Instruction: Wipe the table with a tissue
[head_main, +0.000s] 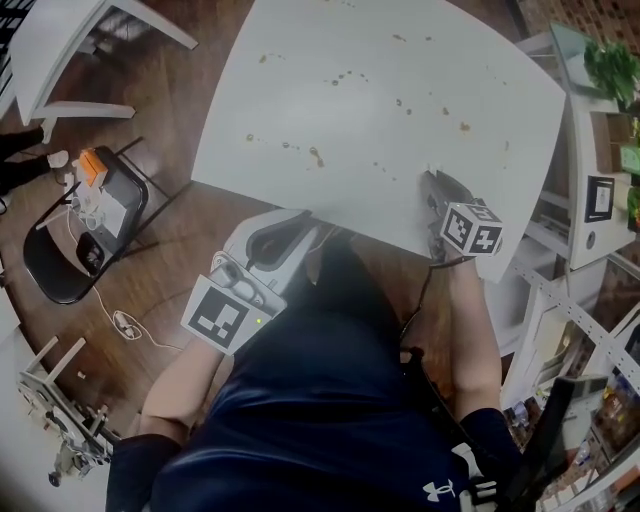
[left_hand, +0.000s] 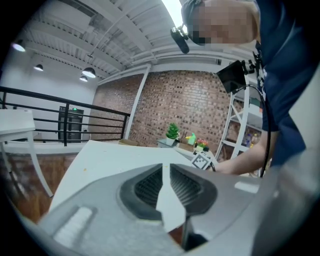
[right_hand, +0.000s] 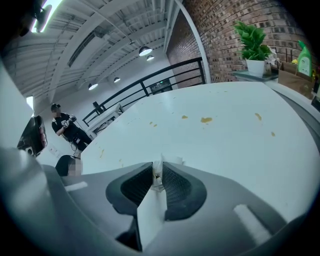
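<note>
My left gripper (left_hand: 165, 169) is nearest to me, just off the near edge of the table (head_main: 300, 90), its jaws almost together with nothing between them. The right gripper (right_hand: 158, 170) sits at that edge and pinches the tissue (right_hand: 168, 160). The brown stains (head_main: 316, 156) lie ahead of it and to its left, so I judge the right hand is the one to sweep away from me.

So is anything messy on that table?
Yes. Brownish spots are scattered across the white table, like dried splashes, which looks odd on a top that is otherwise plain. The right gripper pinches a tissue at the near edge, away from most of the spots. Nothing looks broken or tipped over.
</note>
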